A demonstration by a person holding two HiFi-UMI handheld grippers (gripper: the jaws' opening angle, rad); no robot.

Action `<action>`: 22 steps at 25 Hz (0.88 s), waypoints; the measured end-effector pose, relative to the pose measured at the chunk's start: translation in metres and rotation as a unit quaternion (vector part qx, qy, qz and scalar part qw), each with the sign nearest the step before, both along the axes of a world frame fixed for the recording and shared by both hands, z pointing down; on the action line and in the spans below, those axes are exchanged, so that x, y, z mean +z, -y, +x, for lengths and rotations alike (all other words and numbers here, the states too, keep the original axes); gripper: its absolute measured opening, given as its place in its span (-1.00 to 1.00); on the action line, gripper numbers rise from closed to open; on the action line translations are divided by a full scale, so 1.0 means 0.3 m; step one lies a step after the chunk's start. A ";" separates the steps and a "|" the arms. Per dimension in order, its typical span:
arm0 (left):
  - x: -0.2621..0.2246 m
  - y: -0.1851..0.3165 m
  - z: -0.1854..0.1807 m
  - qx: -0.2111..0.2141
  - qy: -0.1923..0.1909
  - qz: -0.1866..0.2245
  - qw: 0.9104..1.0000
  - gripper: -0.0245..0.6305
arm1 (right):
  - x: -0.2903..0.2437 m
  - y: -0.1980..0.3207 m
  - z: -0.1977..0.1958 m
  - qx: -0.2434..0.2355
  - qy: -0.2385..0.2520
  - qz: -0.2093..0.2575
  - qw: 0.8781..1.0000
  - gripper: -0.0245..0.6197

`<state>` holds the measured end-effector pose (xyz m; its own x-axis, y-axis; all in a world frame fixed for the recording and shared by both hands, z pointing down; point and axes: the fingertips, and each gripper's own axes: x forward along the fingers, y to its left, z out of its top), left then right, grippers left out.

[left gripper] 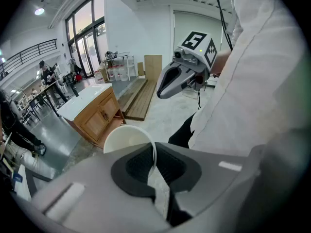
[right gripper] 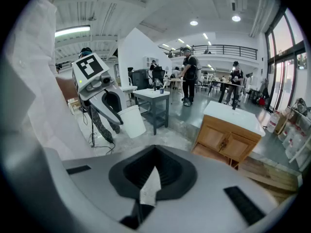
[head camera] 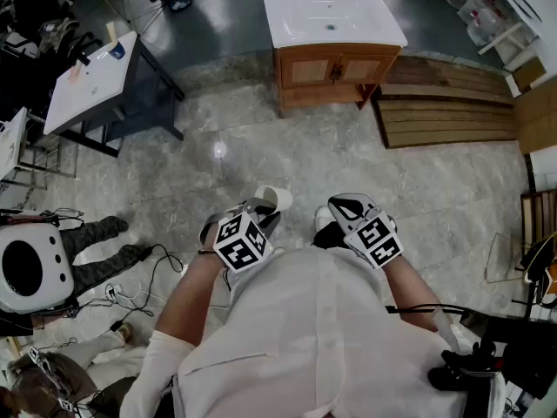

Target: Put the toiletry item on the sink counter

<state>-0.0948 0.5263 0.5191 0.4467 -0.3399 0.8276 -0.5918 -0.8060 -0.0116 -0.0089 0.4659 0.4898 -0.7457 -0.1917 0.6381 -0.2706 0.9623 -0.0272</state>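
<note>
Left gripper [left gripper: 155, 171] pinches 1 wall of the white cup [left gripper: 127, 139]; right gripper [right gripper: 149, 186] closed, empty. We risk the cup pivoting out before the sink counter [head camera: 332, 17].

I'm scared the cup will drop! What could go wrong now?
1. The left gripper pinches only the thin rim of the white cup, so the cup might tilt or slip out.
2. The sink counter stands well across the floor, so a walk with that grip lies ahead.
3. Cables lie on the floor to the left, a possible trip.
</note>
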 end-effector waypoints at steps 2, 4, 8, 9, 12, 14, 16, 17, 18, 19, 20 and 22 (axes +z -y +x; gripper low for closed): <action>0.004 0.064 0.001 0.001 0.007 -0.001 1.000 -0.88 | 0.014 0.060 0.013 0.002 -0.001 -0.005 1.000 -0.91; 0.004 0.149 0.004 0.002 0.018 0.003 1.000 -0.88 | 0.022 0.143 0.026 0.002 -0.004 -0.006 1.000 -0.91; 0.005 0.290 0.025 0.000 0.045 0.006 0.999 -0.88 | 0.026 0.318 0.042 -0.005 0.007 0.000 1.000 -0.91; 0.004 0.322 0.031 -0.001 0.051 0.003 0.999 -0.88 | 0.021 0.361 0.046 -0.006 0.013 0.001 1.000 -0.91; -0.019 0.443 0.062 -0.002 0.056 -0.004 0.998 -0.88 | -0.014 0.497 0.071 -0.009 0.025 0.001 1.000 -0.91; -0.041 0.534 0.089 0.000 0.057 -0.002 0.998 -0.88 | -0.022 0.576 0.099 -0.012 0.026 -0.004 1.000 -0.91; -0.055 0.633 0.115 0.006 0.061 0.006 0.998 -0.88 | -0.006 0.649 0.131 -0.019 0.024 -0.003 1.000 -0.90; -0.058 0.685 0.126 0.009 0.063 0.010 0.998 -0.88 | 0.009 0.686 0.145 -0.021 0.021 -0.001 1.000 -0.90; -0.060 0.735 0.133 0.012 0.065 0.013 0.998 -0.88 | 0.025 0.721 0.157 -0.021 0.018 0.001 1.000 -0.90; -0.062 0.781 0.137 0.016 0.067 0.016 0.997 -0.88 | 0.038 0.752 0.164 -0.018 0.016 -0.001 1.000 -0.90; -0.063 0.823 0.138 0.020 0.070 0.017 0.997 -0.88 | 0.049 0.781 0.168 -0.012 0.017 -0.005 1.000 -0.90; -0.061 0.906 0.128 0.029 0.077 0.020 0.996 -0.88 | 0.064 0.837 0.166 0.004 0.020 -0.015 1.000 -0.90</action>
